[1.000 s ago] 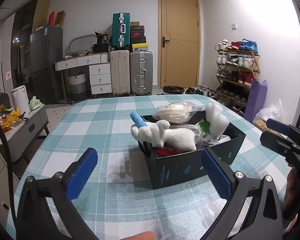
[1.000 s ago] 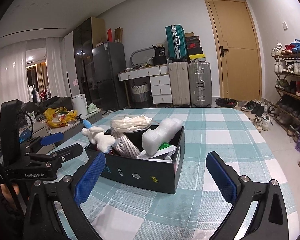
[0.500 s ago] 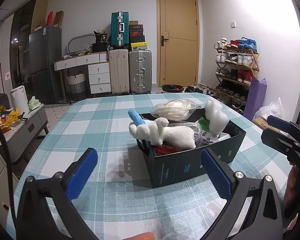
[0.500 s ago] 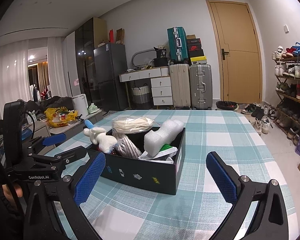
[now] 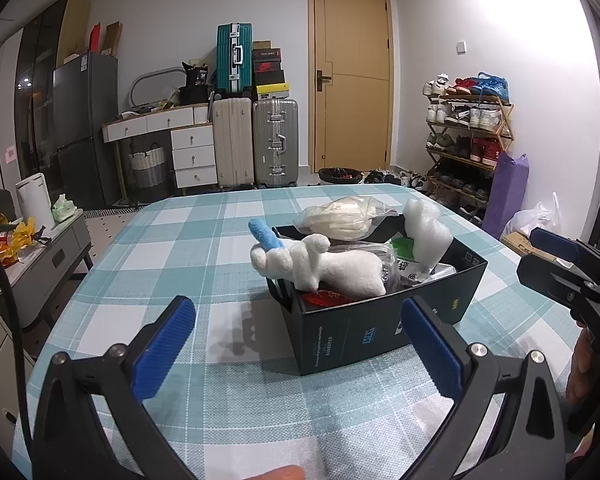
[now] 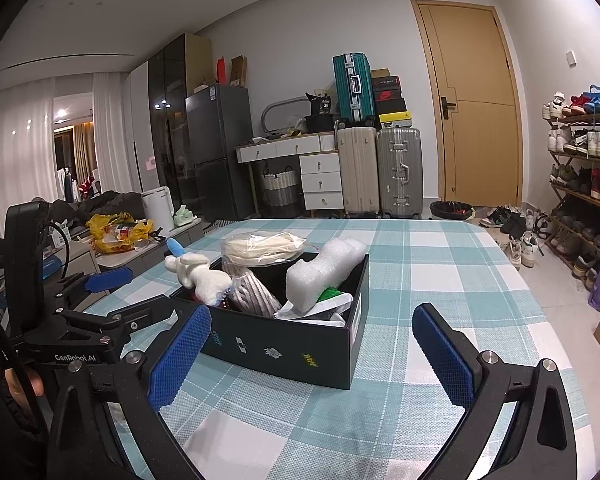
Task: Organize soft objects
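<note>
Both the left gripper (image 5: 298, 346) and the right gripper (image 6: 310, 350) are hanging wide open and empty, framing the filled black box (image 6: 300, 344) ahead, seemingly because sorting is finishing.

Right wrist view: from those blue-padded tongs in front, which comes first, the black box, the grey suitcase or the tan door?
1. Black cardboard box, on the checked table, just ahead of the right tongs.
2. Grey hard-shell suitcase, past the table.
3. Tan wooden door, back wall, right.
</note>
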A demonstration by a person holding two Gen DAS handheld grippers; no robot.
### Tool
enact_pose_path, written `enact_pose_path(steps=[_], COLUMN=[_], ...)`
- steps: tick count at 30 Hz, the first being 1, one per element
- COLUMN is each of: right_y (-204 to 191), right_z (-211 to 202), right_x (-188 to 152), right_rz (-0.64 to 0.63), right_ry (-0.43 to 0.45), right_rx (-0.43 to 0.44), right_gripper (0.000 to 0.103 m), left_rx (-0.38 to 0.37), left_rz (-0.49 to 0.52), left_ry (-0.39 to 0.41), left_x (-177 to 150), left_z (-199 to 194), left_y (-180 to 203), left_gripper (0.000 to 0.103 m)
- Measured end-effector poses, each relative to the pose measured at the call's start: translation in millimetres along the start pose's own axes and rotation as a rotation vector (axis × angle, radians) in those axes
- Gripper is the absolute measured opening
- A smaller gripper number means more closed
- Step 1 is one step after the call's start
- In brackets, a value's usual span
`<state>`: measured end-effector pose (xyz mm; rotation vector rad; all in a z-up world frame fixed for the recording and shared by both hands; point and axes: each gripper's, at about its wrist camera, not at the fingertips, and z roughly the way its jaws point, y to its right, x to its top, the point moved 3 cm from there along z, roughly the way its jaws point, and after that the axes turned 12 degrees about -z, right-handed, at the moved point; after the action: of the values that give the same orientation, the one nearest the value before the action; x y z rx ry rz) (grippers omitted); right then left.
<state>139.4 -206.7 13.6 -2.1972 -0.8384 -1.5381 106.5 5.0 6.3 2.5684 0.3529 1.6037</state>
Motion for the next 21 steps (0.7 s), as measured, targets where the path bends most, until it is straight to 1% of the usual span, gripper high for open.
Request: enact_pose_path(steps=[21], right_y=[-0.2], right_z=[-0.1], right_x=[-0.4], right_rz=[-0.001], right_ry=[-0.001], right_rx=[-0.001], right_gripper=[0.102], left_rx=[-0.001], left_rz=[-0.006], left_ry=[0.007], left_x=[0.2], left_z=[-0.9], left_y=[-2.8], left_gripper=[0.103])
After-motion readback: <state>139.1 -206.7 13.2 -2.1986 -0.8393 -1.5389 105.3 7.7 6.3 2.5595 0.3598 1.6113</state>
